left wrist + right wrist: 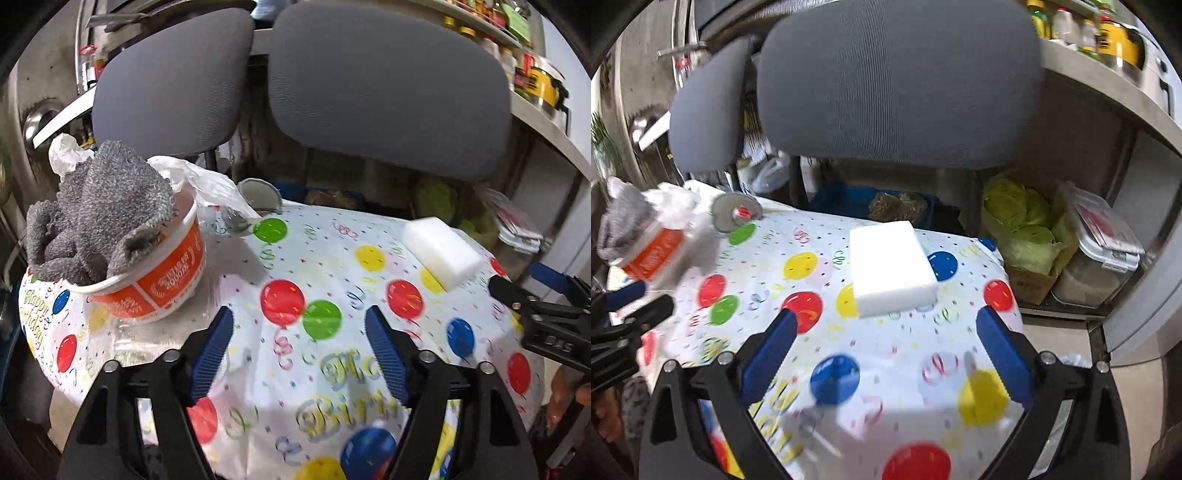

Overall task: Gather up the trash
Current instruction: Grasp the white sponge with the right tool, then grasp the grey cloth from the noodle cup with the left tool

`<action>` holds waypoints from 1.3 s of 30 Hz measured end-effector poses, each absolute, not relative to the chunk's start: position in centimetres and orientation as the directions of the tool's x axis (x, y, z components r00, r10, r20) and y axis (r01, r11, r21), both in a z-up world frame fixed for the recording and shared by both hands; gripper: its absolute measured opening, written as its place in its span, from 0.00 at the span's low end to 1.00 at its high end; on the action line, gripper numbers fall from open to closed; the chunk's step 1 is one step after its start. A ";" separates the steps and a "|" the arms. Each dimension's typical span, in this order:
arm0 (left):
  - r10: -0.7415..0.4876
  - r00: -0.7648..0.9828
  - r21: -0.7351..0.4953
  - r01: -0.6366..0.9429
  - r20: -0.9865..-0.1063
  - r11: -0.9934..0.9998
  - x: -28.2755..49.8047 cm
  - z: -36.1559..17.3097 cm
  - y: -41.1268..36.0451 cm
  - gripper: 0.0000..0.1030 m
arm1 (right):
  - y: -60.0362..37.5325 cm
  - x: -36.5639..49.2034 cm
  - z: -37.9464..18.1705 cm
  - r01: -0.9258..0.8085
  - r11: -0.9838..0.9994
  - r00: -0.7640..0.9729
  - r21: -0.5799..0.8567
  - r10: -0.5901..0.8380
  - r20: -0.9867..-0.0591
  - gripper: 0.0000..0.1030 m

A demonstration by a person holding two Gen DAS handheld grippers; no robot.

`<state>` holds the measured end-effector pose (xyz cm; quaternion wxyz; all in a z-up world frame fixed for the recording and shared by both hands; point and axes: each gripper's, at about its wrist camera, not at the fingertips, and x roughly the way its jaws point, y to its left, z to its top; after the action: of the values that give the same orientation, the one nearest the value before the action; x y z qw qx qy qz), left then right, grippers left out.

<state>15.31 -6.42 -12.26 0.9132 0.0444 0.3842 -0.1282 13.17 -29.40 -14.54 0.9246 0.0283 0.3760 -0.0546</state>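
An orange and white paper bowl (162,284) stands at the table's left, stuffed with a grey cloth (99,218) and crumpled white plastic (207,184). It also shows blurred in the right wrist view (653,251). A white sponge block (441,251) lies at the right (892,267). A peeled foil lid (258,195) lies at the far edge (735,214). My left gripper (301,328) is open and empty over the balloon tablecloth (332,369). My right gripper (886,332) is open and empty just short of the sponge.
Two grey chair backs (388,99) stand behind the round table. A box of lettuce (1023,229) and a lidded plastic container (1097,251) sit on the floor at the right. A shelf with jars (532,77) runs along the right wall.
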 end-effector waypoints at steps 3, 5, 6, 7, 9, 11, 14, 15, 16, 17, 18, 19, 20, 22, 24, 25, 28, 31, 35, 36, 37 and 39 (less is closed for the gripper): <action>-0.210 0.671 -0.028 0.272 -0.711 0.962 16.5 -13.0 -6.8 0.79 | -29.8 15.3 -15.7 0.126 0.992 0.689 -0.007 -0.092 -0.719 0.93; -0.220 0.669 -0.034 0.280 -0.710 0.959 16.8 -13.3 -7.1 0.79 | -30.2 16.4 -16.6 0.137 0.990 0.671 -0.018 -0.106 -0.734 0.93; -0.222 0.668 -0.033 0.283 -0.710 0.959 16.9 -13.4 -7.3 0.79 | -30.4 17.1 -16.9 0.144 0.989 0.662 -0.021 -0.112 -0.741 0.93; -0.230 0.664 -0.036 0.292 -0.712 0.956 17.2 -13.6 -7.6 0.79 | -30.6 17.7 -17.2 0.151 0.988 0.656 -0.023 -0.118 -0.746 0.93; -0.241 0.656 -0.041 0.304 -0.715 0.952 17.6 -13.9 -8.2 0.79 | -30.7 18.7 -17.8 0.161 0.987 0.636 -0.029 -0.126 -0.761 0.93; -0.245 0.655 -0.041 0.310 -0.715 0.950 17.9 -14.2 -8.6 0.79 | -30.9 19.4 -18.4 0.160 0.987 0.612 -0.014 -0.110 -0.783 0.92; -0.254 0.652 -0.051 0.314 -0.714 0.948 17.6 -14.0 -8.7 0.79 | -30.4 19.9 -18.5 0.159 0.986 0.601 -0.049 -0.136 -0.788 0.76; -0.256 0.653 -0.054 0.312 -0.713 0.948 17.4 -13.9 -8.5 0.79 | -30.1 19.8 -18.4 0.156 0.986 0.601 -0.064 -0.146 -0.786 0.67; -0.257 0.655 -0.059 0.308 -0.710 0.949 17.0 -13.6 -8.2 0.79 | -29.8 19.6 -18.3 0.160 0.984 0.601 -0.083 -0.164 -0.782 0.67; -0.254 0.661 -0.059 0.302 -0.707 0.951 16.6 -13.3 -7.9 0.79 | -29.5 19.2 -18.0 0.161 0.982 0.608 -0.095 -0.175 -0.774 0.65; -0.251 0.667 -0.059 0.296 -0.701 0.953 16.2 -13.0 -7.4 0.79 | -28.9 18.7 -17.6 0.152 0.983 0.622 -0.100 -0.174 -0.764 0.64; -0.248 0.673 -0.060 0.290 -0.697 0.955 15.8 -12.7 -6.9 0.79 | -28.3 17.9 -17.1 0.147 0.983 0.638 -0.107 -0.177 -0.749 0.63; -0.245 0.679 -0.061 0.283 -0.692 0.957 15.4 -12.4 -6.4 0.79 | -27.9 17.4 -16.7 0.144 0.983 0.651 -0.110 -0.178 -0.738 0.63; -0.232 0.694 -0.062 0.261 -0.682 0.963 14.2 -11.7 -4.9 0.79 | -26.6 15.8 -15.3 0.129 0.986 0.687 -0.103 -0.164 -0.708 0.62; -0.220 0.708 -0.064 0.240 -0.671 0.969 13.0 -10.9 -3.3 0.79 | -25.2 14.1 -14.0 0.111 0.989 0.718 -0.094 -0.145 -0.680 0.61; -0.210 0.719 -0.065 0.224 -0.662 0.972 12.2 -10.4 -2.2 0.79 | -24.4 13.2 -13.4 0.098 0.992 0.733 -0.084 -0.129 -0.668 0.61; -0.161 0.747 -0.058 0.162 -0.645 0.985 10.9 -9.2 0.9 0.79 | -22.2 11.2 -11.9 0.055 0.996 0.761 -0.069 -0.087 -0.643 0.61; -0.104 0.770 -0.065 0.080 -0.629 0.995 11.1 -8.0 4.2 0.79 | -19.9 9.7 -10.2 0.010 0.998 0.788 -0.058 -0.043 -0.614 0.61; -0.092 0.789 -0.104 0.035 -0.607 0.994 12.6 -6.7 6.9 0.74 | -17.6 8.9 -8.6 -0.041 0.997 0.812 -0.064 -0.004 -0.584 0.61; -0.093 0.792 -0.105 0.037 -0.604 0.994 12.8 -6.4 7.2 0.73 | -17.3 8.8 -8.3 -0.049 0.997 0.815 -0.067 0.001 -0.579 0.61; -0.096 0.794 -0.105 0.041 -0.601 0.994 13.6 -6.2 7.3 0.72 | -16.9 8.9 -8.1 -0.056 0.996 0.817 -0.072 0.005 -0.576 0.61; -0.107 0.794 -0.103 0.056 -0.599 0.993 14.7 -6.1 7.1 0.72 | -16.4 9.2 -8.0 -0.062 0.995 0.821 -0.075 0.008 -0.571 0.61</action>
<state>14.71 7.06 -6.08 0.9462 -0.0401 0.3181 -0.0431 9.22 -16.38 -7.96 0.9531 -0.0453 0.2986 0.0184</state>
